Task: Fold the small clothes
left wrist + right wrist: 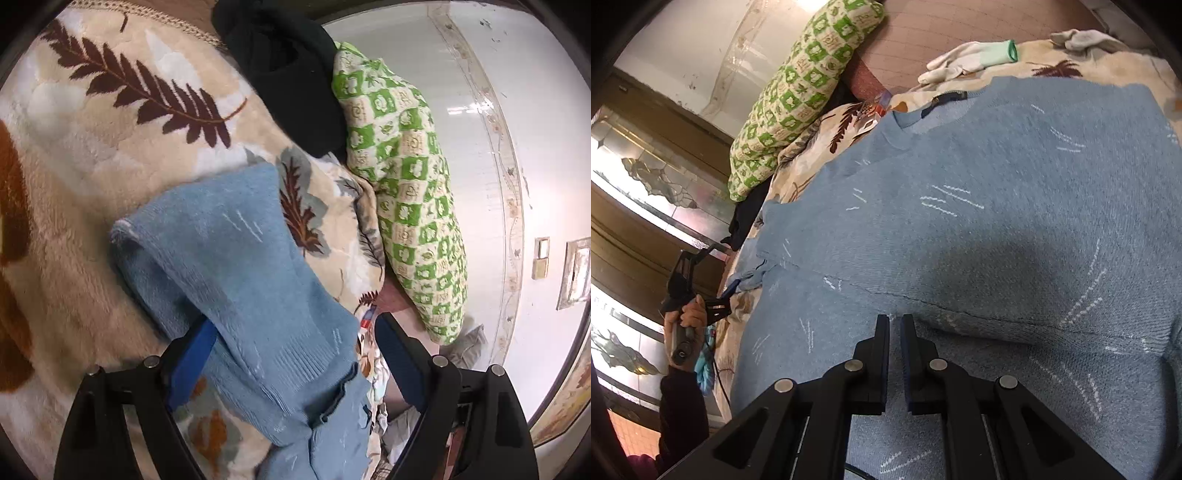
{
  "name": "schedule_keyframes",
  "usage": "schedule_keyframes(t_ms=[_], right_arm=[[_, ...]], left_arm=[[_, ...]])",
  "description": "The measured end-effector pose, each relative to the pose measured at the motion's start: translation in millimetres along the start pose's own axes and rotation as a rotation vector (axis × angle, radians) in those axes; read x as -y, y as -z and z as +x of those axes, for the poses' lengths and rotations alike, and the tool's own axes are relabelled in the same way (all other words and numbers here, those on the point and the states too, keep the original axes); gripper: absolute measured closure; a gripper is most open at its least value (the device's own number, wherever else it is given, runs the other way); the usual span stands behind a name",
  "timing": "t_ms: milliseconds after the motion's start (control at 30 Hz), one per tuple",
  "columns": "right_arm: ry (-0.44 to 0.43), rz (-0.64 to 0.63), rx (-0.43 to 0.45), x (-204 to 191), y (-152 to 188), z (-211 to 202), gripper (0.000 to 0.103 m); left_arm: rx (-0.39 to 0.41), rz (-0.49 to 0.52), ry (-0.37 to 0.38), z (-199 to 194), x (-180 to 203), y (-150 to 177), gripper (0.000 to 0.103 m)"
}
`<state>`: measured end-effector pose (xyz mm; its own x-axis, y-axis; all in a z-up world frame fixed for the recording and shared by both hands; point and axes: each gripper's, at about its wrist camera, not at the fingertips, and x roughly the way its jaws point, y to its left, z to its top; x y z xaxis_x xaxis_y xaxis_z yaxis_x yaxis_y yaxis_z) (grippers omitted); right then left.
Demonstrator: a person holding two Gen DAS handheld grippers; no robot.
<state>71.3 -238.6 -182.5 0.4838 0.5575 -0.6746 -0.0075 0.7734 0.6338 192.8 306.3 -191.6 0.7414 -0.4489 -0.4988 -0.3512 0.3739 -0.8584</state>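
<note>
A light blue knit sweater (pixel 979 221) lies spread on a leaf-patterned blanket (pixel 92 155). One sleeve (pixel 236 266) is folded over and runs between the fingers of my left gripper (pixel 295 328), whose jaws stand wide apart around it. My right gripper (pixel 894 325) hovers low over the sweater's body near a fold line, jaws nearly closed with a narrow gap and nothing between them. The left gripper also shows in the right wrist view (pixel 733 286), at the sleeve's cuff.
A green checked pillow (pixel 406 184) and a black garment (pixel 288 81) lie at the blanket's edge by the white wall. White gloves (pixel 964 61) rest past the sweater's collar. A glass door stands at the left of the right wrist view.
</note>
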Motion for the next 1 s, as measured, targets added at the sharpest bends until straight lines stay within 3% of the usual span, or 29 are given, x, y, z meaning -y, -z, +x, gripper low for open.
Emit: schedule_keyframes(t_ms=[133, 200, 267, 300, 367, 467, 633, 733, 900, 1000], right_arm=[[0.003, 0.005, -0.003, 1, 0, 1, 0.095], [0.006, 0.007, -0.006, 2, 1, 2, 0.095], [0.015, 0.008, -0.015, 2, 2, 4, 0.095], [0.018, 0.008, -0.018, 2, 2, 5, 0.095], [0.022, 0.006, -0.013, 1, 3, 5, 0.095], [0.028, -0.001, -0.003, 0, 3, 3, 0.095], [0.038, -0.018, 0.009, -5, 2, 1, 0.095], [0.036, -0.032, 0.026, -9, 2, -3, 0.095], [-0.001, -0.034, 0.073, -15, 1, -18, 0.095], [-0.119, 0.004, 0.081, -15, 1, -27, 0.095]], left_arm=[[0.014, -0.005, 0.0, 1, -3, -3, 0.016], [0.014, -0.003, -0.018, 4, -7, -4, 0.022], [0.013, 0.002, -0.039, 6, -10, -5, 0.052], [0.007, 0.012, -0.055, 9, -11, -6, 0.06], [-0.004, 0.025, -0.068, 15, -14, -8, 0.085], [0.01, 0.046, -0.087, 18, -13, -6, 0.095], [0.112, 0.23, -0.036, -7, 28, 8, 0.097], [0.147, 0.296, 0.033, -26, 56, 20, 0.097], [0.118, 0.361, 0.13, -41, 105, 57, 0.097], [0.062, 0.414, 0.2, -39, 143, 96, 0.097]])
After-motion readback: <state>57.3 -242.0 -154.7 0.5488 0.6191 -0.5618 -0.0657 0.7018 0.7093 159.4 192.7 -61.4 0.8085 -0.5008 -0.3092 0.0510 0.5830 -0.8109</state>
